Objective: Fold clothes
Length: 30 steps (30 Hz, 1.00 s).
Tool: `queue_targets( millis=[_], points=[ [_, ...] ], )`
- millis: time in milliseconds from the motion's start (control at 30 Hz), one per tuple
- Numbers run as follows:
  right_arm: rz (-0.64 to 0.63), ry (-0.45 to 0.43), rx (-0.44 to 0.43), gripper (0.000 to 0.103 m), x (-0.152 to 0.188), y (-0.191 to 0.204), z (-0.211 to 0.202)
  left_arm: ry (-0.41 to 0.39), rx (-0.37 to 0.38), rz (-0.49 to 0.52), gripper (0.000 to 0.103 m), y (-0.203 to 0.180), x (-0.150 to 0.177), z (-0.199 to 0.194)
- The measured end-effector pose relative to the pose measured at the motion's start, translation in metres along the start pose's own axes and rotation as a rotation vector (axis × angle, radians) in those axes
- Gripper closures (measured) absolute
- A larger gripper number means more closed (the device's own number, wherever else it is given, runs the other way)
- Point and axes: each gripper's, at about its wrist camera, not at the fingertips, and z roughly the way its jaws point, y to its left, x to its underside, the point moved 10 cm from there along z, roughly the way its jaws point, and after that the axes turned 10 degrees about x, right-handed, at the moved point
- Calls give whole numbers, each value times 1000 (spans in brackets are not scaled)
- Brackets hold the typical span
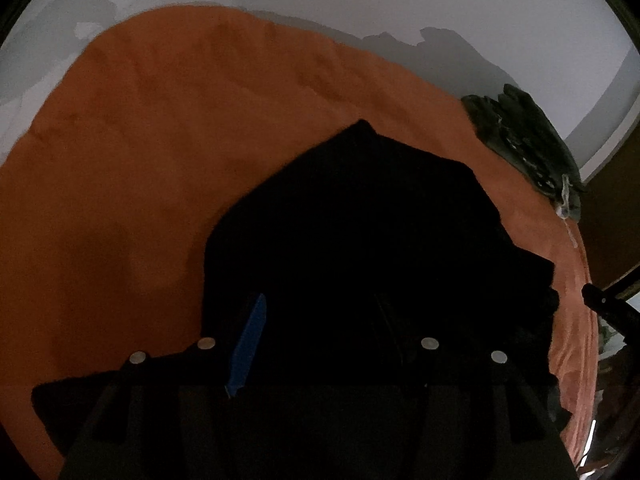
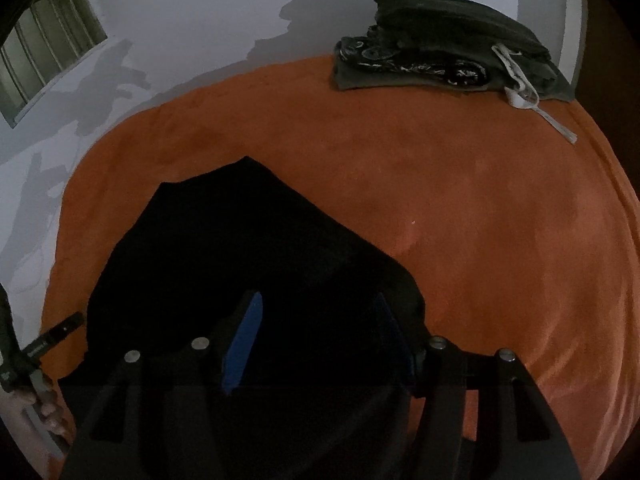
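A black garment point(image 1: 360, 220) point(image 2: 240, 248) lies folded and flat on the orange blanket point(image 1: 140, 160) point(image 2: 480, 220). My left gripper point(image 1: 320, 340) hovers over its near edge. One blue pad point(image 1: 250, 344) shows clearly, while the other finger is lost against the dark cloth. The jaws stand apart and nothing is pinched. My right gripper point(image 2: 316, 336) hangs over the same garment's near right part. Its two blue pads point(image 2: 244, 340) are spread wide, with only the cloth lying below them. Each view catches the other gripper at its edge.
A stack of folded dark green clothes point(image 1: 524, 140) point(image 2: 440, 48) with a white drawstring point(image 2: 520, 88) sits at the blanket's far right corner. A pale wall runs behind the bed, with a barred window point(image 2: 48, 40) at the left. A hand point(image 2: 48, 412) holds the left gripper's handle.
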Motion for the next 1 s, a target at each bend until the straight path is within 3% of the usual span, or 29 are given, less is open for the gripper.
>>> queue_targets(
  millis=[200, 400, 800, 1000],
  points=[
    [-9, -22, 13, 44, 10, 13, -33, 42, 25, 60, 47, -26, 4, 1],
    [-31, -28, 16, 44, 22, 30, -61, 47, 56, 93, 47, -37, 14, -25],
    [-80, -57, -28, 44, 29, 70, -96, 32, 45, 57, 46, -25, 16, -56],
    [-106, -60, -10, 43, 33, 73, -111, 43, 95, -7, 44, -30, 20, -59]
  ],
)
